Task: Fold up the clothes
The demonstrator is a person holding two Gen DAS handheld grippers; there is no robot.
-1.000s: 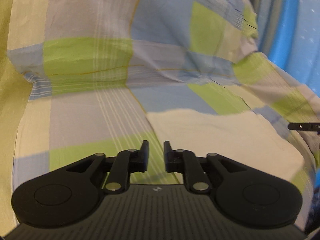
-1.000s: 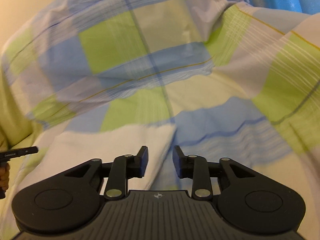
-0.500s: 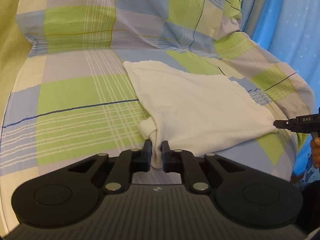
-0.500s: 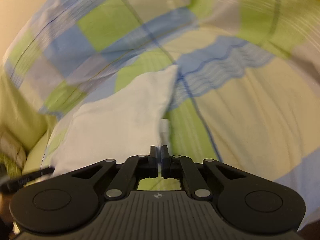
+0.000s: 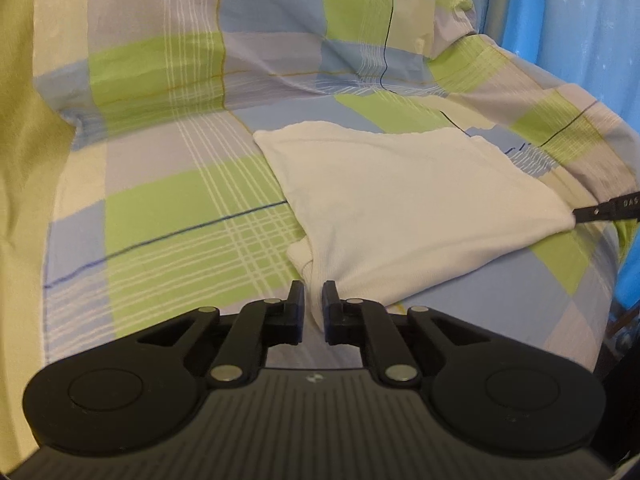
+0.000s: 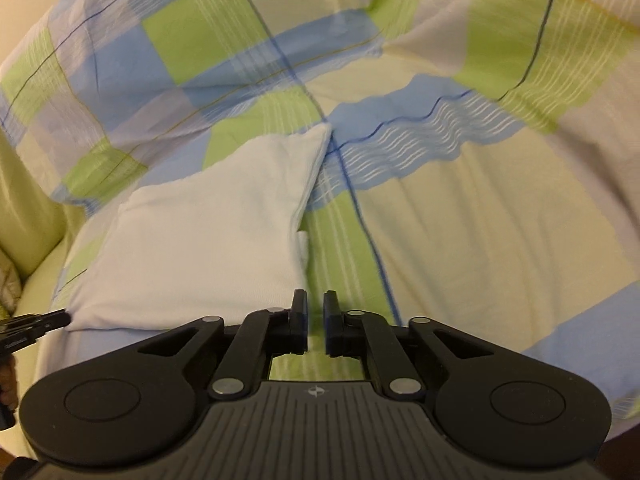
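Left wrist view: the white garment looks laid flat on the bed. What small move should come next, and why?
Probably open the left gripper and draw it back. The white garment lies flat on the checked bedsheet with one corner between that gripper's jaws, while the right gripper stands open with only sheet showing in its gap.

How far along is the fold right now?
Done: the white garment lies folded flat on the checked bedsheet. In hand: the left gripper pinches its near corner; the right gripper is open beside the cloth. Left: release, perhaps one more fold.
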